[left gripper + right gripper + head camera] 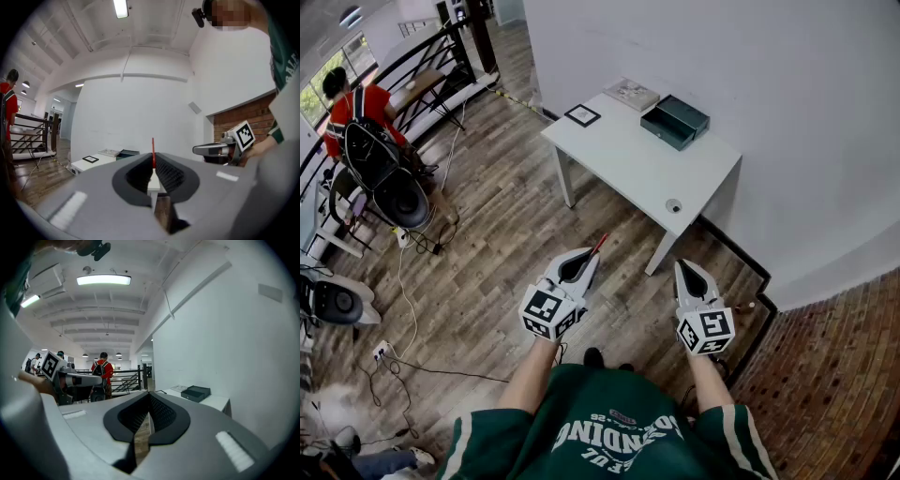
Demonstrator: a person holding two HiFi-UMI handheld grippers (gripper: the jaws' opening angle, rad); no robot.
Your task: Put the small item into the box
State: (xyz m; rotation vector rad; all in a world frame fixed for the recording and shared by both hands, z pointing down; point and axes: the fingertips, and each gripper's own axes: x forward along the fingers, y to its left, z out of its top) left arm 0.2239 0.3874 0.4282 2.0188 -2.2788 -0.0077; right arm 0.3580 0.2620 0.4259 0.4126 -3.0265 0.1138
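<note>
The white surface [619, 155] stands at my 12 o'clock against a white wall [750, 75], on a wood plank floor [497, 234] and well apart from me. A strip of brick paving [834, 375] runs off at 4 o'clock. At 10 o'clock, by a black railing [422, 56], a person in a red shirt [356, 108] stands with a backpack, and cables trail across the boards there.

On the surface the dark green box [675, 122] sits at the far right, close to the wall. It is open on top, but its inside is too dark for me to tell what it holds. Just to its left lies a pale booklet [631, 93], and further left a small framed picture [582, 115]. The small round item [673, 205] lies alone near the front right corner, well apart from the box.

My left gripper [589, 255] has its jaws closed on a thin red-tipped stick [153, 150] that pokes out toward 12 o'clock. My right gripper [685, 269] has its jaws together at the tips with nothing between them.
</note>
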